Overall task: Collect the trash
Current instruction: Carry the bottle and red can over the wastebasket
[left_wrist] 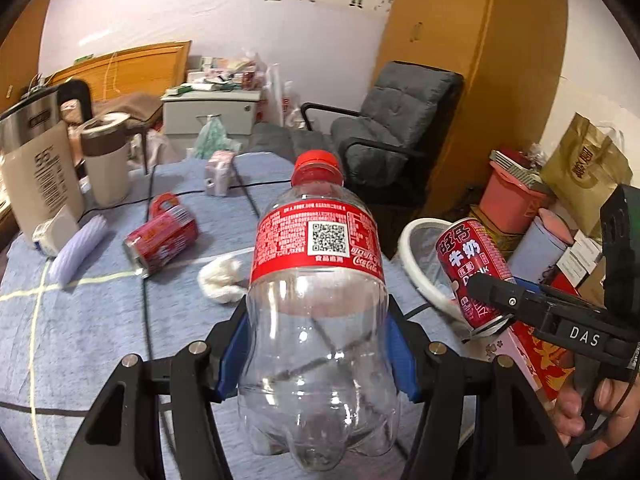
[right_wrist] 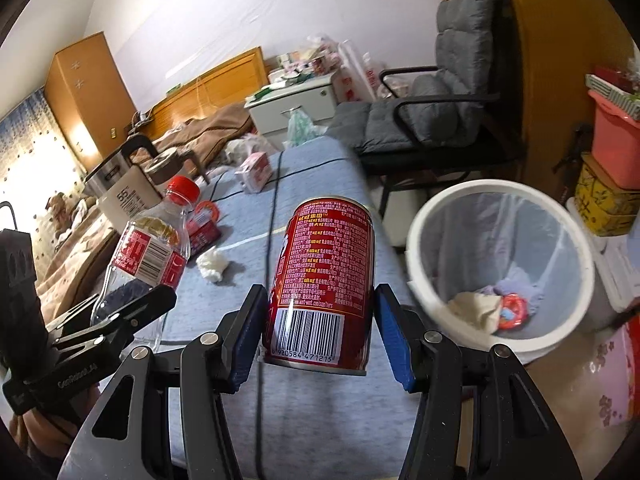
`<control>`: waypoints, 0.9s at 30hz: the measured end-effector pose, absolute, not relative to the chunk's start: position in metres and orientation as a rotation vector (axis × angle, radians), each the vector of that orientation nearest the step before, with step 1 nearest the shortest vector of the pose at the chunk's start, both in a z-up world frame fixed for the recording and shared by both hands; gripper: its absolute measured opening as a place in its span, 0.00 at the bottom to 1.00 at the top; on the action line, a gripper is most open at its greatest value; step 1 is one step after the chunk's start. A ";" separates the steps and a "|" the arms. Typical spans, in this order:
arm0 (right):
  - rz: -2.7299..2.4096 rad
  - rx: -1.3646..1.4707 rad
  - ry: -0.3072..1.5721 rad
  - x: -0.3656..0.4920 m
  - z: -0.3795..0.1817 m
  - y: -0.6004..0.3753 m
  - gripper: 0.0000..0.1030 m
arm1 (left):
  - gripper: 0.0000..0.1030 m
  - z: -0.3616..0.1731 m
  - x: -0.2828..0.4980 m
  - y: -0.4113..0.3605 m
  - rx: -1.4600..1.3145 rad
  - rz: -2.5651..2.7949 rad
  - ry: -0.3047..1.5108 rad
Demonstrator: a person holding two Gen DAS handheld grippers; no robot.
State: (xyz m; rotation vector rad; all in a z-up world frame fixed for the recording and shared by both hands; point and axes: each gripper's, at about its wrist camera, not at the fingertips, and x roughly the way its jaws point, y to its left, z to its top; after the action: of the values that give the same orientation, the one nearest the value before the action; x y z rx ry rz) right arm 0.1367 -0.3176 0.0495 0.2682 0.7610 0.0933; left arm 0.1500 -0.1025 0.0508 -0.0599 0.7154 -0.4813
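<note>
A: Left wrist view first. What does the left hand-held gripper (left_wrist: 320,344) have?

B: It is clamped on an empty clear bottle (left_wrist: 320,300) with a red cap and label, blue pads against both sides of the lower body. The bottle is held above the table (left_wrist: 80,340), not resting on it.

A: What is around it?

B: On the blue cloth lie a red pack (left_wrist: 162,236) on its side and a white wad (left_wrist: 222,278). To the right, the right hand-held gripper (left_wrist: 492,292) holds a red can (left_wrist: 474,268) near the white rim of the bin (left_wrist: 416,256), which sits beside the table edge.

A: Now the right wrist view.

B: The right hand-held gripper is clamped on the can, one pad on each side, barcode facing the camera. The bin stands just right of the can and lower, lined with a clear bag, some crumpled scraps already at the bottom. The bottle shows at left, tilted, in the other hand-held gripper.

A: So which step is this?

B: I judge it the carry: both pieces are picked up and neither is over the bin mouth yet.

A: And the next move?

B: The can needs to go right until it is above the opening, then the pads must part. The bottle should follow. The pack and wad on the table look like the remaining trash.
</note>
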 end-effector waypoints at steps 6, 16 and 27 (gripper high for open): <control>0.047 0.281 0.738 0.128 0.053 -0.347 0.54 | 0.61 0.055 0.151 -0.137 -0.037 -0.533 0.710; -0.036 0.308 0.737 0.120 0.045 -0.392 0.54 | 0.61 0.049 0.163 -0.194 -0.004 -0.619 0.725; -0.114 0.349 0.758 0.131 0.026 -0.436 0.54 | 0.61 0.038 0.184 -0.248 0.030 -0.700 0.764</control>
State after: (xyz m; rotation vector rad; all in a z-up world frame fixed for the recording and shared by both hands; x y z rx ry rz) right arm 0.1311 -0.4364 0.0259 0.3487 0.7580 -0.1140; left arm 0.1843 -0.2482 0.0379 0.0298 0.7638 -0.7002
